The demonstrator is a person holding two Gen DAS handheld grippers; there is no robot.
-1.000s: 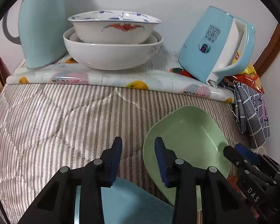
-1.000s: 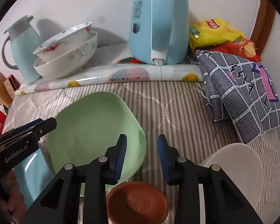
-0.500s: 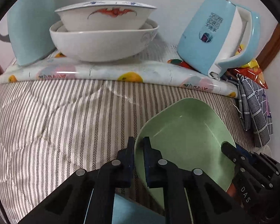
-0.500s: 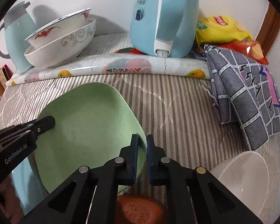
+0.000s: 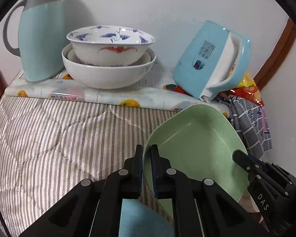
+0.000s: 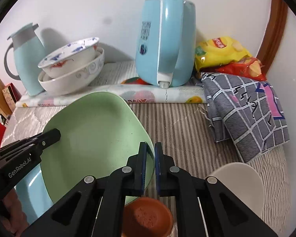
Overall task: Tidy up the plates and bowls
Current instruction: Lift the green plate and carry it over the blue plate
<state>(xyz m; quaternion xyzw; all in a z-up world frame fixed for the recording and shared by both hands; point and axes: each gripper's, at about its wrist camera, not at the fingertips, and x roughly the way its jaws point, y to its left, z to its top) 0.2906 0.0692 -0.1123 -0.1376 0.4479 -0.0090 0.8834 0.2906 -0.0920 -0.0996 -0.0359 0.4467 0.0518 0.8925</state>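
Left gripper point(image 5: 146, 154): we pinched the green plate point(image 5: 197, 148) rim
Right gripper point(image 6: 150, 152): pinched its other rim
Right view only: brown bowl point(image 6: 148, 215), white bowl point(image 6: 238, 179)

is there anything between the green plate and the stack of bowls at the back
Nothing visible. Both grippers, left and right, clamp the green plate by opposite rims, and only bare striped cloth lies between it and the stacked bowls.
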